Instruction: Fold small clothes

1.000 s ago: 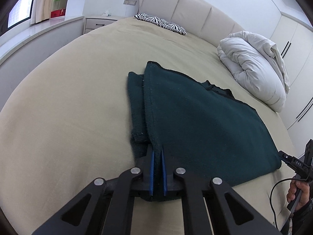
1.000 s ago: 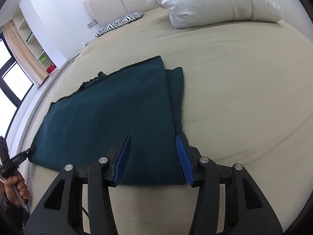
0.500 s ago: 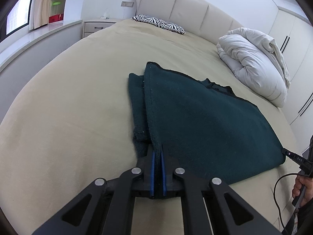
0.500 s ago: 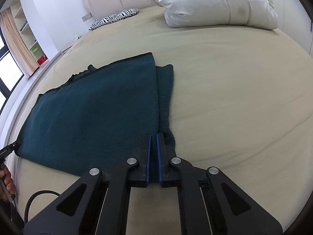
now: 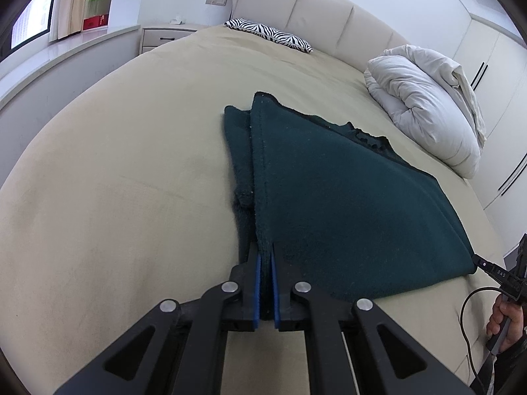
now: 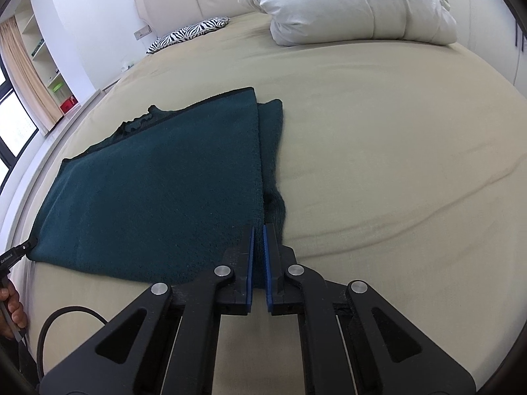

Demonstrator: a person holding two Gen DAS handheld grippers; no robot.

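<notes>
a: where is the sweater?

b: it is dark green and lies flat on the beige bed, partly folded, with a narrower strip of the same cloth showing from under one long edge. the near edge runs along the side of the bed closest to the cameras.

a: what are the left tongs doing?

b: they are clenched on the near corner of the sweater. the blue pads press together with green cloth pinched between them, right where the folded strip meets the top layer.

a: and the right tongs?

b: clenched too, grasping the sweater at the other near corner. their blue pads stand close together with cloth between them. in the left wrist view the right tongs show small at the far corner of the cloth, with a hand behind them.

a: so each pair holds one end of the same edge?

b: yes, both near corners, well apart from each other.

a: anything else on the bed?

b: a rolled white duvet sits near the headboard, well apart from the sweater, and a zebra-striped pillow lies right at the headboard. a white nightstand stands beside the bed.
</notes>
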